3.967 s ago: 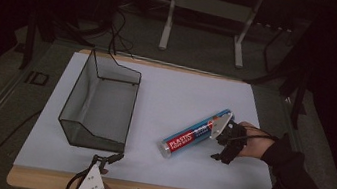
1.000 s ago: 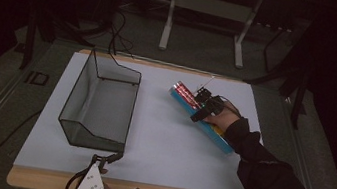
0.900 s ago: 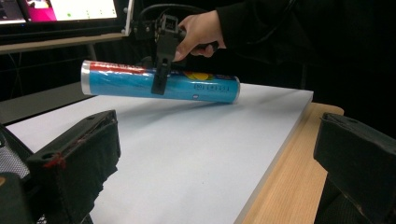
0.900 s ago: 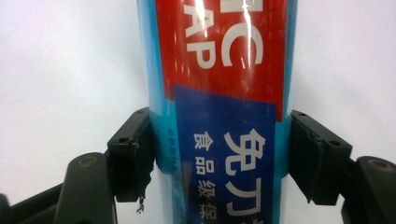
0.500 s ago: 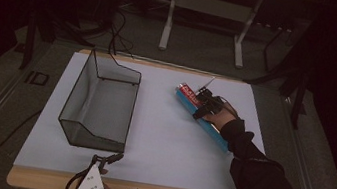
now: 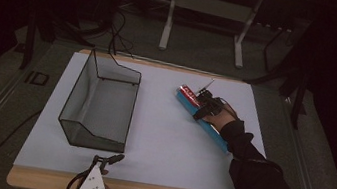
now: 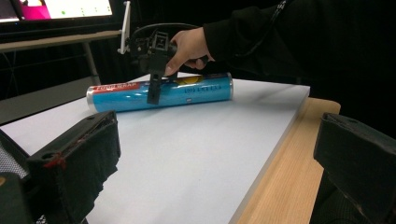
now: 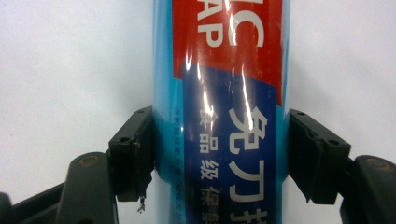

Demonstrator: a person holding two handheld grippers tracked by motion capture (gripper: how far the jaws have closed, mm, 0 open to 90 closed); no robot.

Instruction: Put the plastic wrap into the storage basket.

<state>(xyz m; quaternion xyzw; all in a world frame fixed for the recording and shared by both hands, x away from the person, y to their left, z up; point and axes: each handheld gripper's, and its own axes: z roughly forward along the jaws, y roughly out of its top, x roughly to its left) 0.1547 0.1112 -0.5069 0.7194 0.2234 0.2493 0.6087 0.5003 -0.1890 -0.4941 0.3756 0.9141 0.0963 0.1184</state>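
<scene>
One blue roll of plastic wrap (image 6: 202,114) lies flat on the white sheet covering the bench (image 6: 165,139), toward its far right part, with its red-labelled end pointing to the far side and its other end running under the person's right sleeve (image 6: 248,157). The right tongs (image 6: 203,106) come down on the roll near that red end and pinch it across its width: in the right gripper view the roll (image 8: 224,112) stands between the two black jaws, one pad pressed on each side of the tube, with white bench surface on either side. From the left gripper view the same roll (image 7: 187,92) lies lengthwise on the sheet with the right hand (image 7: 189,46) above it and the right tongs (image 7: 153,93) reaching down over its near side. Left of the roll, well apart from it, a dark wire-mesh basket (image 6: 78,111) sits on the sheet, its taller wall toward the left edge. At the near edge of the bench, far from the roll, the left tongs (image 6: 116,177) rest low with their jaws spread wide and nothing between them; in the left gripper view they frame bare sheet and the wooden edge of the bench (image 7: 289,177).
</scene>
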